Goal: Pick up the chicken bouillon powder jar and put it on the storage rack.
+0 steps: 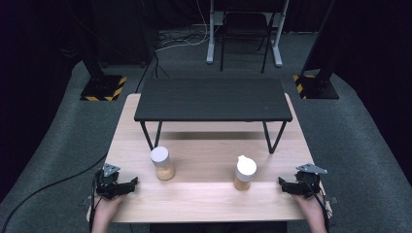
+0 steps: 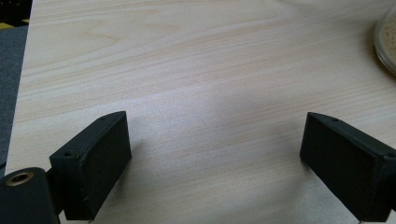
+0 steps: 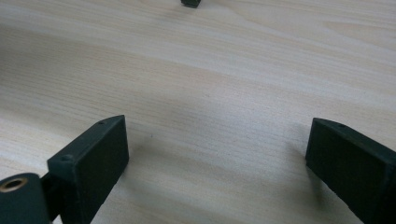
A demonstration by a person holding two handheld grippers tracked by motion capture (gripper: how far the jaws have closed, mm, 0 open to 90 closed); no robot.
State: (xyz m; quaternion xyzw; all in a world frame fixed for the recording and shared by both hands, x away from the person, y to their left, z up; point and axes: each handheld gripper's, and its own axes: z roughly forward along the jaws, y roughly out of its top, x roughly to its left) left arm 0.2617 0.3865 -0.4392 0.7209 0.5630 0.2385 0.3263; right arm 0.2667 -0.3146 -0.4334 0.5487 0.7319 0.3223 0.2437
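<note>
Jars [image 1: 162, 163] stand between both open tools [image 1: 133, 182].

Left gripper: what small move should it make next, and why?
Probably slide the left gripper toward the left jar. Its jaws stand open with only bare table between them, and the jar stands apart, untouched, just ahead and to its right.

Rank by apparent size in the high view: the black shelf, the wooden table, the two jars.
1. wooden table
2. black shelf
3. The left jar and the right jar look about alike, so they stay unranked.
</note>
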